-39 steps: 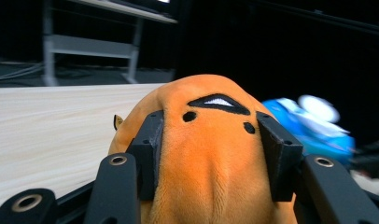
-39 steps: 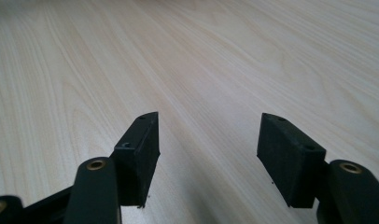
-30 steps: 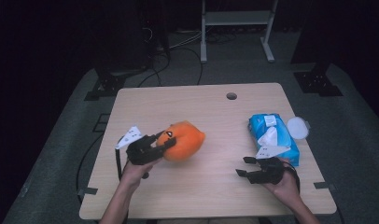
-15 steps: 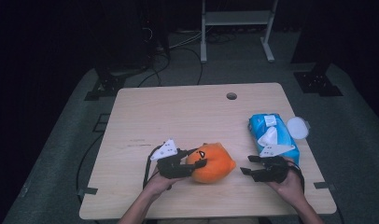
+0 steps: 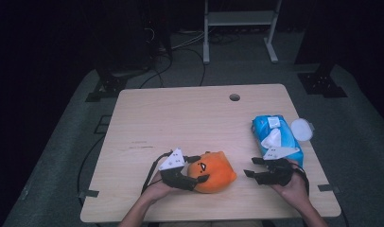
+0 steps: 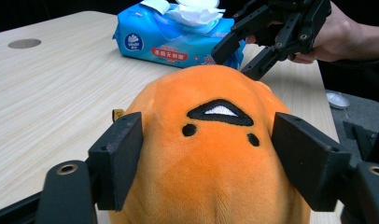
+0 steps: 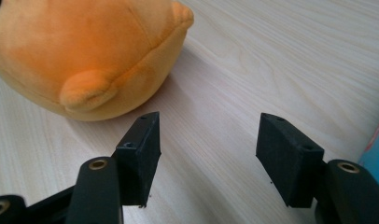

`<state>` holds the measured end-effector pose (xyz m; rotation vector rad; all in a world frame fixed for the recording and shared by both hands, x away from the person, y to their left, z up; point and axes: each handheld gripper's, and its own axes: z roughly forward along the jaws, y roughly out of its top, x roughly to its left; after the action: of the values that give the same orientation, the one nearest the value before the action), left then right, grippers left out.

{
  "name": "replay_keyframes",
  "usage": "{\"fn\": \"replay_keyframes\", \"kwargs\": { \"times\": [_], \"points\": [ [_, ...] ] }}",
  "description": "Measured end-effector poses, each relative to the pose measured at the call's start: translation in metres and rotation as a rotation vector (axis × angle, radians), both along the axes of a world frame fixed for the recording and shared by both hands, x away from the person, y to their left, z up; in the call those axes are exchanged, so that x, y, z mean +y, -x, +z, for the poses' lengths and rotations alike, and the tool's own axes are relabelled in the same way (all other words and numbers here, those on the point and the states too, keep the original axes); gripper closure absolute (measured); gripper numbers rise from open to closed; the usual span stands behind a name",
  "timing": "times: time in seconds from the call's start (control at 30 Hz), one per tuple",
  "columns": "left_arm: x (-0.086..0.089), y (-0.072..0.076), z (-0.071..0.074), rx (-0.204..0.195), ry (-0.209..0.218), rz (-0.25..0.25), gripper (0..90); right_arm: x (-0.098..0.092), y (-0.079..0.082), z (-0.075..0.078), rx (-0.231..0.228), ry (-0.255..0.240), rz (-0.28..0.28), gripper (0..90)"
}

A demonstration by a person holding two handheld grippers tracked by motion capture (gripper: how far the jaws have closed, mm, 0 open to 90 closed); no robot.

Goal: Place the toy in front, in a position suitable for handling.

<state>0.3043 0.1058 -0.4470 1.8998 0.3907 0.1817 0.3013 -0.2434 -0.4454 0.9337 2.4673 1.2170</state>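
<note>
An orange plush toy [image 5: 213, 171] with a small black face lies on the wooden table [image 5: 180, 123] near its front edge. My left gripper [image 5: 200, 169] reaches it from the left. Its jaws have just been opening and now stand wide on either side of the plush [image 6: 211, 154], resting against its flanks without squeezing. My right gripper [image 5: 250, 167] hovers open just right of the toy, pointing at it, with bare tabletop between its pads [image 7: 290, 158]. In the right gripper view the plush [image 7: 85, 56] lies ahead and to the left.
A blue pack of wet wipes [image 5: 277, 137] with a white sheet sticking out lies at the table's right edge, behind my right hand. A round white lid [image 5: 301, 128] sits beside it. A cable hole [image 5: 234, 97] is at the back.
The left gripper carried the plush right and toward the front edge, set it down on the table, then its jaws spread apart. The right gripper stayed put.
</note>
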Motion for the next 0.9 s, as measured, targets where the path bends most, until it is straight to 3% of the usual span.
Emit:
{"fn": "replay_keyframes", "kwargs": {
  "times": [0.1, 0.33, 0.43, 0.5, 0.57, 0.67, 0.7, 0.8, 0.9],
  "points": [
    [0.000, 0.000, -0.001, -0.009, -0.004, -0.007, 23.7, 0.002, 0.001, 0.001, -0.004, -0.005, 0.005, 38.6],
    [0.001, -0.002, -0.002, 0.006, -0.001, -0.001, 20.3, 0.010, 0.006, 0.005, -0.052, 0.046, 0.022, 38.7],
    [0.001, -0.001, -0.003, 0.010, 0.000, -0.001, 20.0, 0.012, 0.010, 0.016, -0.102, 0.014, 0.014, 38.8],
    [0.000, -0.002, -0.003, 0.012, 0.001, -0.003, 19.8, 0.011, 0.010, 0.019, -0.112, 0.004, 0.012, 38.9],
    [0.000, -0.002, -0.004, 0.018, 0.005, -0.003, 19.7, 0.009, 0.013, 0.030, -0.159, -0.025, -0.002, 38.7],
    [0.001, -0.002, -0.004, 0.022, 0.007, -0.003, 19.5, 0.005, 0.013, 0.035, -0.176, -0.049, -0.012, 38.7],
    [0.001, -0.002, -0.005, 0.025, 0.006, -0.007, 19.4, -0.002, 0.012, 0.042, -0.207, -0.060, -0.035, 38.6],
    [0.001, -0.003, -0.005, 0.031, 0.015, -0.009, 19.1, -0.010, 0.011, 0.048, -0.221, -0.077, -0.062, 38.3],
    [0.002, -0.004, -0.006, 0.040, 0.022, -0.007, 18.9, -0.031, 0.006, 0.055, -0.249, -0.113, -0.141, 37.8]
  ]
}}
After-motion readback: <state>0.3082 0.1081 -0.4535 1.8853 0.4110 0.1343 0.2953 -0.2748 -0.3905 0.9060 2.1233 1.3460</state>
